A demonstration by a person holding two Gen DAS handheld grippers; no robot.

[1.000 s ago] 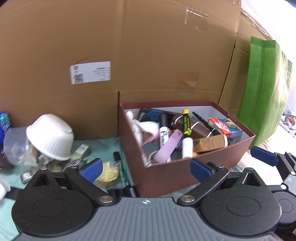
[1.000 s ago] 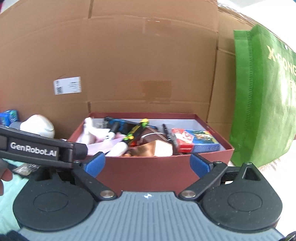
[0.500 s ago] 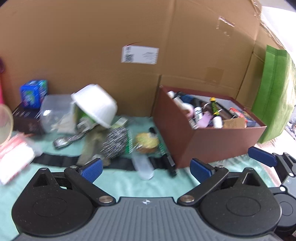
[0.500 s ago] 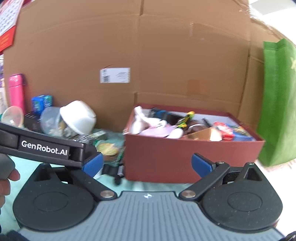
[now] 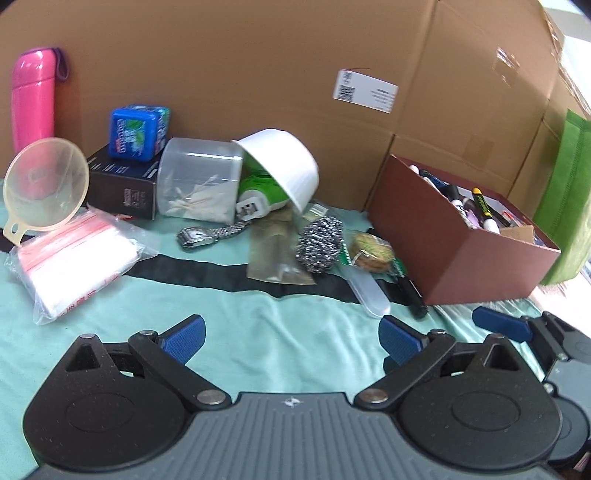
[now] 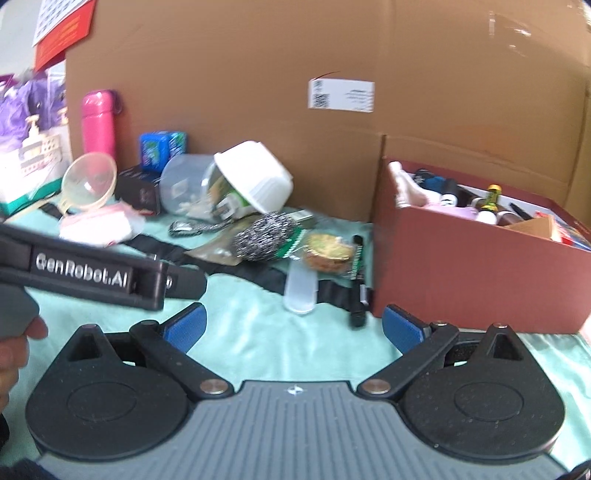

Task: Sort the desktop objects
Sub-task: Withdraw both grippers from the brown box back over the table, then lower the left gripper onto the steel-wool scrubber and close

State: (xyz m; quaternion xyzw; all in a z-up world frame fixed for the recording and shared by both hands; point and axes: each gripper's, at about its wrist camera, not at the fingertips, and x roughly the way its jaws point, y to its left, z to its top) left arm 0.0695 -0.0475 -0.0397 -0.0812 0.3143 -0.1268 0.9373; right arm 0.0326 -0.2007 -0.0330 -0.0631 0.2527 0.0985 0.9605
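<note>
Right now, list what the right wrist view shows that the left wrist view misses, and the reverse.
Only the right wrist view shows the purple bag, the red-and-white calendar and the left gripper's black GenRobot.AI body. Only the left wrist view shows the green non-woven bag and the open left gripper. Both show the maroon cardboard box, the tilted white bowl, the steel wool scourer, the pink bottle and the open right gripper.

Left black two-finger gripper with blue pads spread wide and empty, right black blue-padded gripper likewise, side by side
</note>
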